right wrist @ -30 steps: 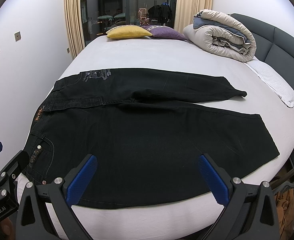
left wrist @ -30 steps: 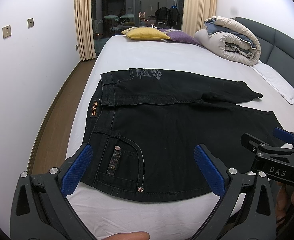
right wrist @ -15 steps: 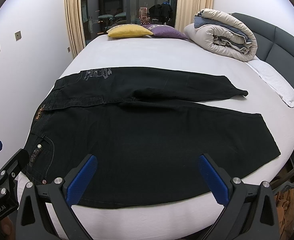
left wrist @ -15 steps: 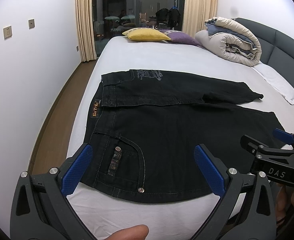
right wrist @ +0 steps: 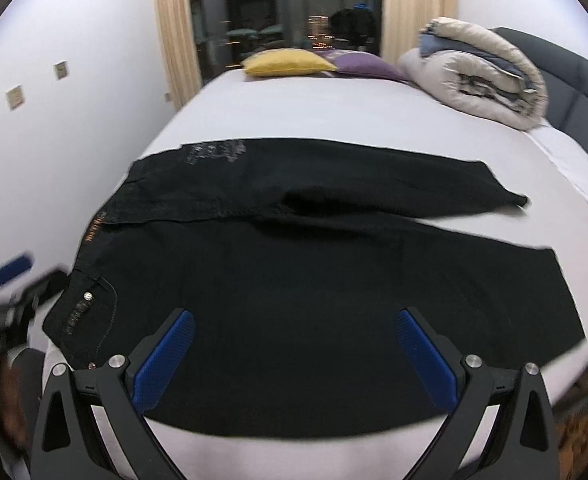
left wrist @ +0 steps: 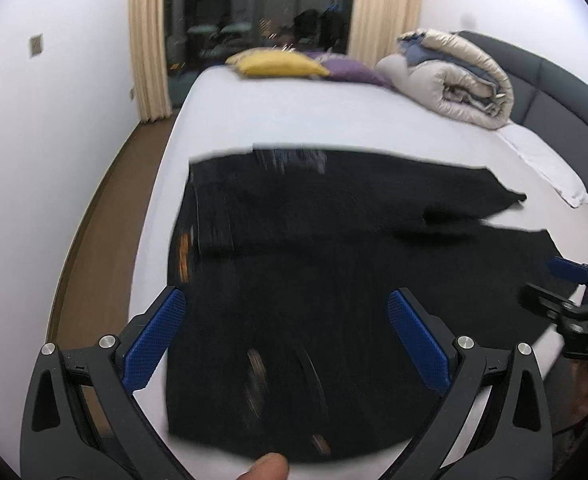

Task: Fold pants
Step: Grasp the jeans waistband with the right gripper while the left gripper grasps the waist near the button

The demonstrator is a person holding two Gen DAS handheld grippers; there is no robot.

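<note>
1. Left gripper [left wrist: 286, 340]: jaws spread wide, nothing between the blue pads [left wrist: 154, 344]. It hangs over the near edge of the bed, not touching the fabric as far as the blurred left wrist view allows.
2. Right gripper [right wrist: 294, 356]: jaws likewise spread wide, pads bare, holding nothing. It hangs over the near edge of the mattress.
3. Black jeans [right wrist: 314, 280]: laid flat on the white bed sheet [right wrist: 334, 116], directly ahead of and below both grippers. The waistband lies to the left of the right gripper, the legs run off to its right.
4. The far leg [right wrist: 374, 176] lies beyond the near leg [right wrist: 414, 280] and partly overlaps it at the seat; the two hems are apart at the right.
5. A stitched back pocket [right wrist: 90, 316] with a metal rivet sits just ahead and left of the right gripper's left finger. An orange waistband patch [right wrist: 96, 228] lies farther ahead on the left.
6. In the left wrist view the right gripper appears at the right frame edge [left wrist: 574, 304]; in the right wrist view the left gripper appears blurred at the left edge [right wrist: 6, 292].
7. Far ahead of both grippers: a yellow pillow [right wrist: 290, 62], a purple pillow [right wrist: 362, 64], and to the right a rolled duvet [right wrist: 478, 72] against the grey headboard [right wrist: 586, 80].
8. A fingertip [left wrist: 268, 466] shows at the bottom of the left wrist view.
</note>
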